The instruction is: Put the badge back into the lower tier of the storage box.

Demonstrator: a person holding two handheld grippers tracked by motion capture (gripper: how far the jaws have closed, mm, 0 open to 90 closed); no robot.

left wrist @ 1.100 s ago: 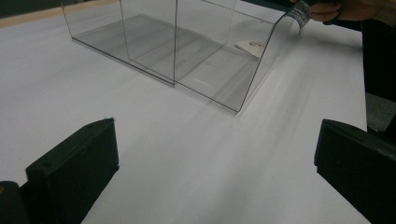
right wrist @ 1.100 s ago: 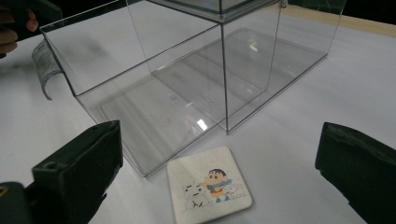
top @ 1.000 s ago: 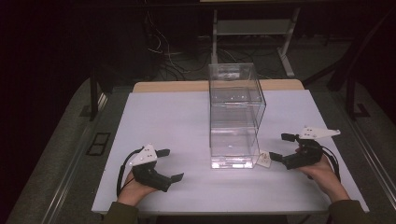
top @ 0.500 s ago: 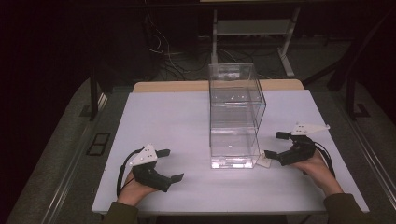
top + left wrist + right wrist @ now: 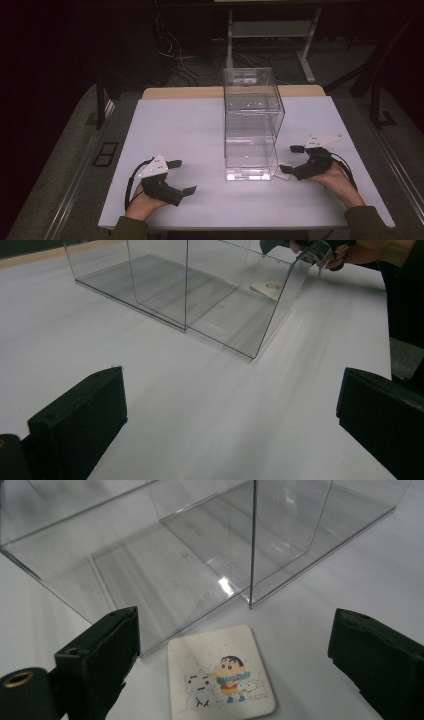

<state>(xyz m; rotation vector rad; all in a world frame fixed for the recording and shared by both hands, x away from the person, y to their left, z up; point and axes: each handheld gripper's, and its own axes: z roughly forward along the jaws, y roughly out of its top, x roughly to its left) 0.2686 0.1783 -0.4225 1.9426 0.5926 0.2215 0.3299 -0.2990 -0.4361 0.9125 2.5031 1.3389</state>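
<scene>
A tall clear plastic case (image 5: 252,125) with an inner shelf stands mid-table; it appears close up in the left gripper view (image 5: 200,290) and the right gripper view (image 5: 200,555). A small square coaster (image 5: 286,169) with a cartoon print (image 5: 220,677) lies flat at the case's front right corner. My right gripper (image 5: 290,160) hovers at the coaster, one jaw on each side (image 5: 235,625). Its jaws have just been closing but remain open, with no pad touching the coaster. My left gripper (image 5: 184,176) rests open at the front left, nothing between its jaws (image 5: 232,390).
The white table (image 5: 190,125) has bare room to the left of the case and behind it. A wooden strip (image 5: 180,92) runs along the far edge. Past it are a metal stand (image 5: 270,30) and cables on a dark floor.
The right gripper has slid a little left toward the case and the coaster, and its jaws stand narrower. The left gripper, the case and the coaster have not moved.
</scene>
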